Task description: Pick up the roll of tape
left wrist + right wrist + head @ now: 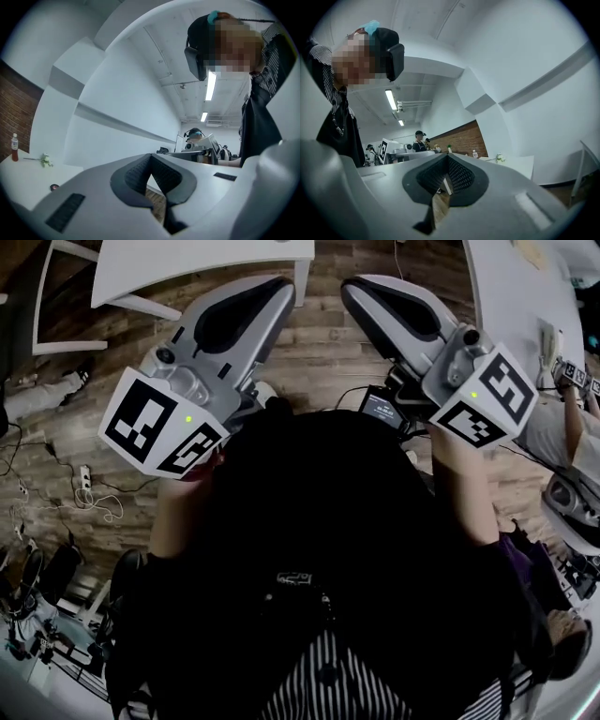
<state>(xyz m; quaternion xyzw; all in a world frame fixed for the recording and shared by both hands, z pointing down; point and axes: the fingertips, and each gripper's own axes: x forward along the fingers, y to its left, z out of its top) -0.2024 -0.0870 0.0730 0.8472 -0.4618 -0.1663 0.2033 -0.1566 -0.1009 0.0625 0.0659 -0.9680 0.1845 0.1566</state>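
Note:
No roll of tape shows clearly in any view. A small dark round thing (55,187) lies on a white table in the left gripper view; I cannot tell what it is. In the head view my left gripper (286,285) and right gripper (352,287) are held side by side in front of my body, above the wooden floor. The left gripper (150,157) has its dark ribbed pads meeting at the tip with nothing between them. The right gripper (447,158) is shut the same way and holds nothing.
A white table (187,263) stands ahead, and another white table (516,296) at the right. Cables (89,498) lie on the floor at left. A bottle (14,147) and small flowers (45,160) stand on the table. Other people (419,140) work at desks nearby.

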